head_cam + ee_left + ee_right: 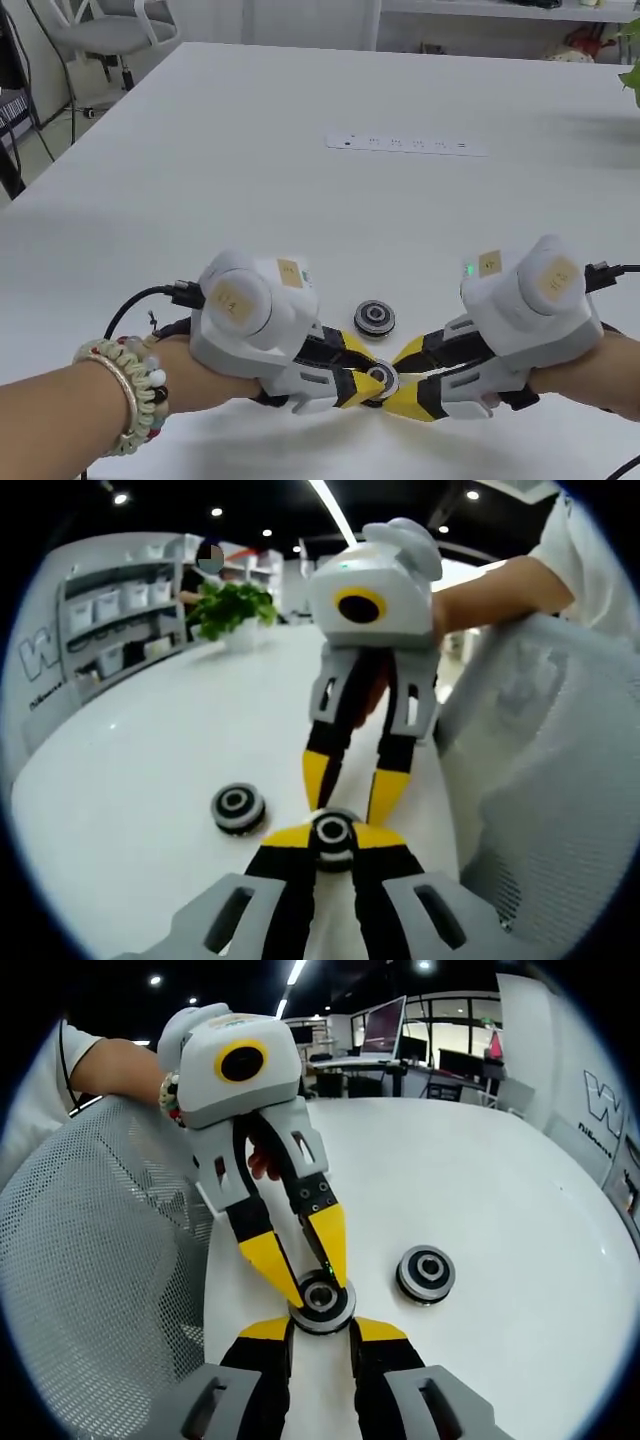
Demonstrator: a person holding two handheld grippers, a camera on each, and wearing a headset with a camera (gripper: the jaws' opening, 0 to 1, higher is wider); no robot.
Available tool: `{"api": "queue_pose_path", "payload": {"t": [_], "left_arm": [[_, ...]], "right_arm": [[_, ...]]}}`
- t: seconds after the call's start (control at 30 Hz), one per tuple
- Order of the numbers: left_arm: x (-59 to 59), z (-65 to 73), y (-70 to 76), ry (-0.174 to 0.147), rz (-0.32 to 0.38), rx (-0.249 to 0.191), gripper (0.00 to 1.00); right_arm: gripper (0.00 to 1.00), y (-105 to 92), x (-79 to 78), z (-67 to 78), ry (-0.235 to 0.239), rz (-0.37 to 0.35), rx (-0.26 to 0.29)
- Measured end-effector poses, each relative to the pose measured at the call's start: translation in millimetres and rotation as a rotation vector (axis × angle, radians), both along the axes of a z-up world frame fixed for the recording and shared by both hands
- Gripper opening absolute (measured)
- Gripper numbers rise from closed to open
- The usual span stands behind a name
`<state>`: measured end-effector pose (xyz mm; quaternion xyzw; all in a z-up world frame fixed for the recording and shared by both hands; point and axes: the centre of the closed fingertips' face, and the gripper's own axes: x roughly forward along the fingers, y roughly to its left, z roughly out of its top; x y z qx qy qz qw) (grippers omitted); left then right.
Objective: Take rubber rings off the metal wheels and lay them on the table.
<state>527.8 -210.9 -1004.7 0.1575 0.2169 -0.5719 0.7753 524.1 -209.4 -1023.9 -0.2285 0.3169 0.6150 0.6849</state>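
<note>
A small metal wheel with a black rubber ring [380, 377] is held just above the white table [300, 180], between both grippers. My left gripper [364, 386] comes in from the left and my right gripper [400, 388] from the right, yellow tips meeting at the wheel. In the left gripper view the wheel [332, 831] sits between my left gripper's [332, 840] tips, with the right gripper [351, 785] touching its far edge. In the right gripper view my right gripper [322, 1329] pinches the wheel's [322, 1301] near edge, opposite the left gripper [305, 1258]. A second ringed wheel [374, 317] lies flat behind.
A white power strip [405, 145] lies farther back on the table. An office chair [110, 30] stands off the far left corner. A potted plant [230, 605] stands on the table's far end. The person's beaded bracelets [125, 385] show on the left wrist.
</note>
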Motion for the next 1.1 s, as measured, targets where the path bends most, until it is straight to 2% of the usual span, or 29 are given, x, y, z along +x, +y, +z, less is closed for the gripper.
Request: {"api": "queue_pose_path", "payload": {"t": [0.3,0.37,0.4,0.6,1.1], "left_arm": [[0.3,0.0,0.2,0.0,-0.001,-0.001,0.13],[0.3,0.0,0.3,0.0,-0.001,-0.002,0.13],[0.3,0.0,0.3,0.0,-0.001,-0.002,0.13],[0.7,0.0,0.1,0.001,-0.001,-0.002,0.13],[1.0,-0.1,-0.7,0.001,-0.001,-0.002,0.14]], "right_arm": [[0.15,-4.6,-0.9,1.1,0.04,-0.017,0.001],[0.16,-5.2,-1.9,2.0,0.078,-0.036,0.009],[0.17,-4.1,-4.3,3.4,0.119,-0.055,0.025],[0.18,-3.7,-3.3,1.1,0.075,-0.031,0.01],[0.13,-5.9,-1.2,2.4,0.067,-0.03,0.013]]}}
